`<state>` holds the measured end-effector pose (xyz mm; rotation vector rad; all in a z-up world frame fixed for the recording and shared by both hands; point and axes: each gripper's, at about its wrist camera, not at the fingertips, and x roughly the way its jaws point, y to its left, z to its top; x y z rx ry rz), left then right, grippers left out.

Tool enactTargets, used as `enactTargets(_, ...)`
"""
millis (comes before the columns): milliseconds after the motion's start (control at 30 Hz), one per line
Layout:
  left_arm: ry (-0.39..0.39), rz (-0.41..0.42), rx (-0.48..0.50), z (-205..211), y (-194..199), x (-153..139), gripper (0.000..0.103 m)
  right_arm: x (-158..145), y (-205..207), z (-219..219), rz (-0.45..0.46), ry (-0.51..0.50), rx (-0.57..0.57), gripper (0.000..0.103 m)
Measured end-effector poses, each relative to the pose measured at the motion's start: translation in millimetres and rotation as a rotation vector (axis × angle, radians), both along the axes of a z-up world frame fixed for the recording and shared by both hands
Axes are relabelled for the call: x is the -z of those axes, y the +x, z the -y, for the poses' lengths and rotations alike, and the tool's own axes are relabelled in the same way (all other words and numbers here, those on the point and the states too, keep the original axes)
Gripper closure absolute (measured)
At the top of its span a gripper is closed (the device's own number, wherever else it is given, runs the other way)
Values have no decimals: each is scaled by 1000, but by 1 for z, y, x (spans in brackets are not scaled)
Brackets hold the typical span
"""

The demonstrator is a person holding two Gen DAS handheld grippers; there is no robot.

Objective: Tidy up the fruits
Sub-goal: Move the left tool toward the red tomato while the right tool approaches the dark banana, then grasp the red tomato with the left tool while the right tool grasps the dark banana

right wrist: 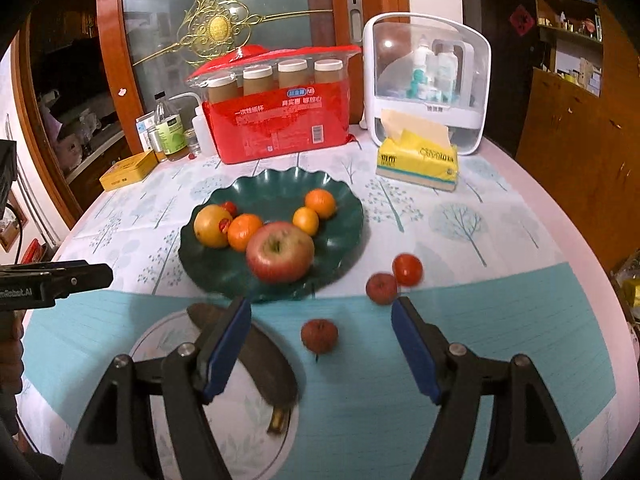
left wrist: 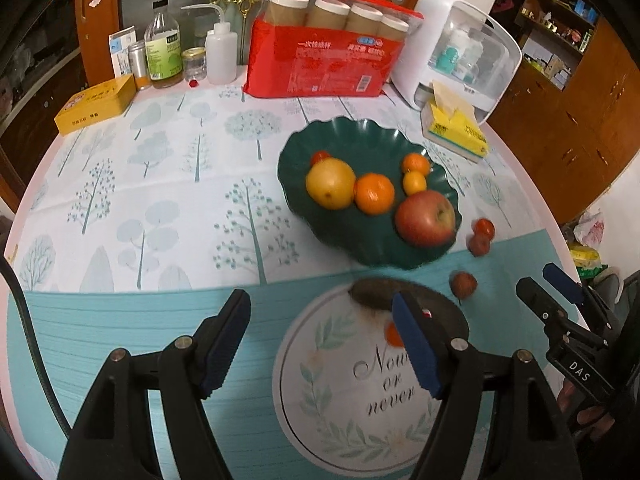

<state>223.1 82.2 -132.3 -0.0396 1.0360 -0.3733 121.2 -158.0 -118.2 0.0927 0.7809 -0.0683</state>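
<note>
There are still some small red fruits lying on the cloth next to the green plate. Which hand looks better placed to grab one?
The right gripper, probably. It is open, and a small red fruit lies on the tablecloth between its fingers. The left gripper, also open, points at the dark banana instead, with the red fruits off to its right.

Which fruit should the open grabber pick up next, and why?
Probably the right gripper should ease forward and close on the small red fruit lying between its open fingers. It sits on the tablecloth, outside the green plate holding the other fruit.
</note>
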Motion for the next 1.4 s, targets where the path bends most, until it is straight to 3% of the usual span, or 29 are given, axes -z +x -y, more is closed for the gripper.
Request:
enactTargets(400, 6, -22, 38, 20, -27, 12, 31, 7, -20, -2, -4, 25, -113, 30)
enactTargets(867, 14, -88, 43, 48, -23, 47, 31, 38, -3, -16, -116, -35, -332, 30)
enactTargets(1133, 19, -115, 51, 65, -19, 69, 34, 62, 8, -17, -167, -28, -393, 42)
enactTargets(1400, 14, -102, 66, 75, -12, 77, 40, 77, 17, -19, -173, -7, -457, 47)
